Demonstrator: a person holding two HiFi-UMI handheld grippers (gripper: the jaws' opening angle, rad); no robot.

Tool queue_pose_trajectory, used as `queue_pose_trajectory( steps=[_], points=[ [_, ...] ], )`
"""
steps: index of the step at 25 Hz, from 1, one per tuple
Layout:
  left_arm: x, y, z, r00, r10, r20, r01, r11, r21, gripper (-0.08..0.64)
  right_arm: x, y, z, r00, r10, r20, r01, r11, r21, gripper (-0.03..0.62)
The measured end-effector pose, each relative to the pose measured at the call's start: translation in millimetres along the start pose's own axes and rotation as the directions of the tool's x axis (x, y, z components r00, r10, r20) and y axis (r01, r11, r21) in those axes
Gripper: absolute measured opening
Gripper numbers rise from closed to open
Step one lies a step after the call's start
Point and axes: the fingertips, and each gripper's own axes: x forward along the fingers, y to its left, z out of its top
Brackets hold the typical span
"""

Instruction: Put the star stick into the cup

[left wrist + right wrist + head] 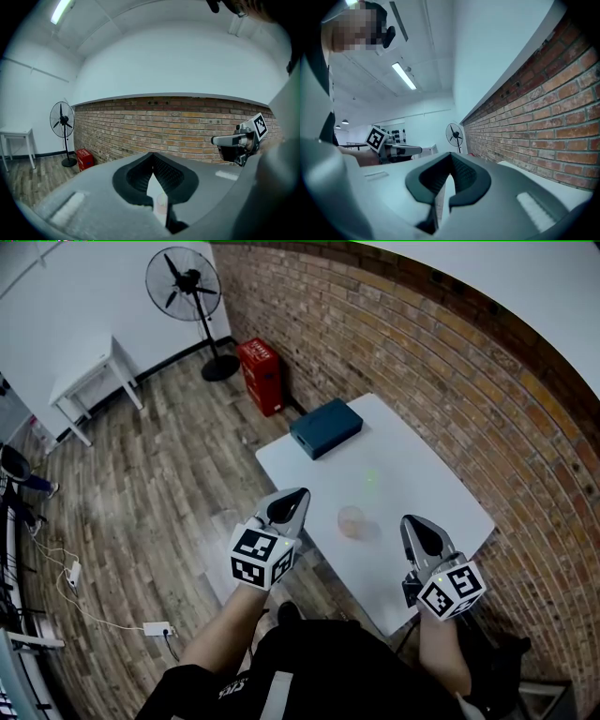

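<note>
The person held the left hand-held gripper [301, 493] and the right hand-held gripper [411, 521] over the near part of the white tabletop [422, 465]. Both had their jaws closed with nothing in them. The cup [351, 519] stood upright between them, touching neither one. A little farther away lay a small green thing [371, 479], too faint to tell what it was. A blue box [325, 427] sat at the far end. A fan [184, 282] stood by the brick wall [422, 352].
</note>
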Motion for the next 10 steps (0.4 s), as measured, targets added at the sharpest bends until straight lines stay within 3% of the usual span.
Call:
queue_pose_trajectory(
  steps=[10],
  points=[
    [9.3,1.2,-1.4,1.0,-0.001,-0.002,0.001,1.0,-0.013,0.006,-0.4,-10.3,-5.6,1.0,0.004,-0.005,-0.004,0.999,0.038,-0.003]
  ],
)
